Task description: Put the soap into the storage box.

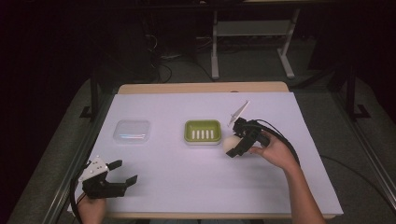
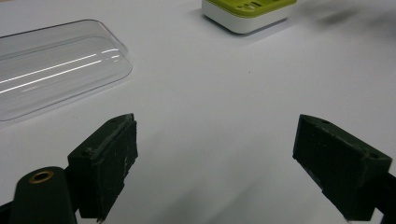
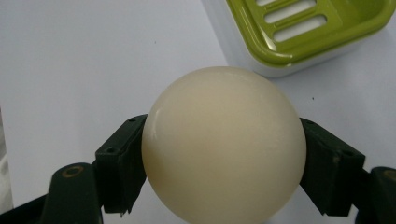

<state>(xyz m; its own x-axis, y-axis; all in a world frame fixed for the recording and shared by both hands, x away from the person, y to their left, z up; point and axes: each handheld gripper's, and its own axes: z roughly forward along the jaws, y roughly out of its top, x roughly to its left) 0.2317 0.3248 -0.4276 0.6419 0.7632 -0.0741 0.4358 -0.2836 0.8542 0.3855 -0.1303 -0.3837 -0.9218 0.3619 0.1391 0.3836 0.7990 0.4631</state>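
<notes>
Both jaws of the right gripper (image 3: 224,163) press against the sides of a cream ball (image 3: 224,144), one at each flank, so the ball sits squarely between them and bulges out above and ahead of their tips. Just beyond the ball, up and to the right of the jaws in the right gripper view, stands a soap dish (image 3: 303,32) with a green slotted tray set in a white base. From the high view the right gripper (image 1: 232,145) holds the ball (image 1: 230,143) just beside the dish (image 1: 202,131), at the dish's right end; whether they touch I cannot tell.

Jaws of the left gripper (image 2: 215,163) stand wide apart with nothing between them. Ahead of its left jaw lies a clear lid (image 2: 56,70), flat on the surface; farther ahead, toward the right jaw's side, is a corner of the dish (image 2: 247,14).

A white sheet (image 1: 187,182) covers the table (image 1: 201,87), whose wooden edge shows at the far side. Beyond it the room is dark, with grey floor, white metal legs (image 1: 215,51) and loose cables.
</notes>
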